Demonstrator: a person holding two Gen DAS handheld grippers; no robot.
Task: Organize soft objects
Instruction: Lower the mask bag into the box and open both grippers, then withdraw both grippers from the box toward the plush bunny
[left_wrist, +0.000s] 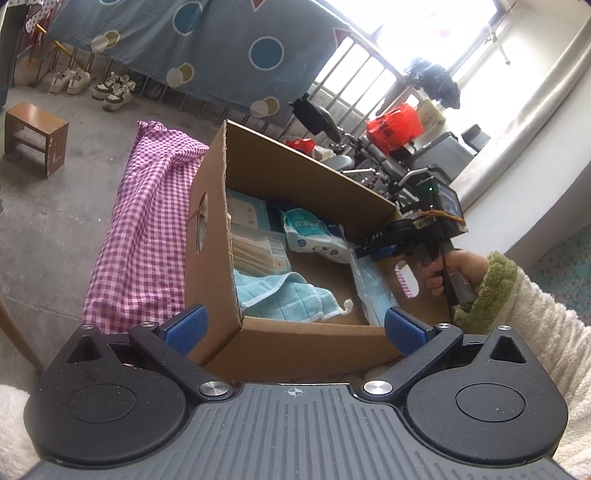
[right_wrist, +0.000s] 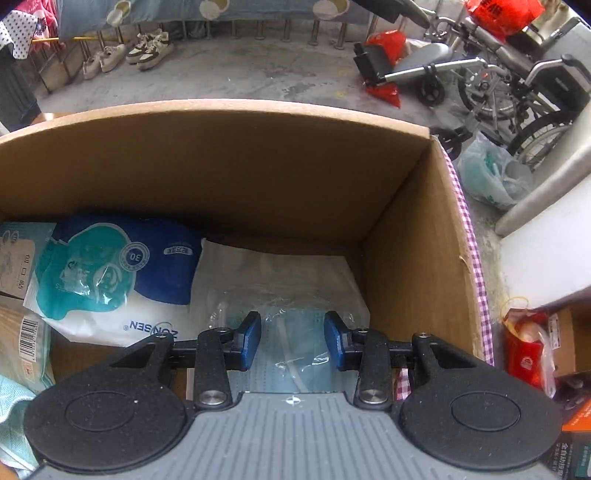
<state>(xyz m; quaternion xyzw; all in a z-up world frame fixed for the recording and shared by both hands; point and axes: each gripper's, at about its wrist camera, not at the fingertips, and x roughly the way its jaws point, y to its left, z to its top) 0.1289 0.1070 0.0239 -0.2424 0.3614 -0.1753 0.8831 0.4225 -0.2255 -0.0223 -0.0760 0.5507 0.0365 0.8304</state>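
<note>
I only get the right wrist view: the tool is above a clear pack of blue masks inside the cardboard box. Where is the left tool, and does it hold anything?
Observer: The left tool hovers at the cardboard box's near corner, wide open, with nothing gripped.
Reviewer: What lies in the box on that side?
Observer: A light blue towel lies crumpled on the box floor, next to a pack of wooden sticks.
Reviewer: Anything outside the box there?
Observer: A pink checked cloth lies spread beside its left wall.
</note>
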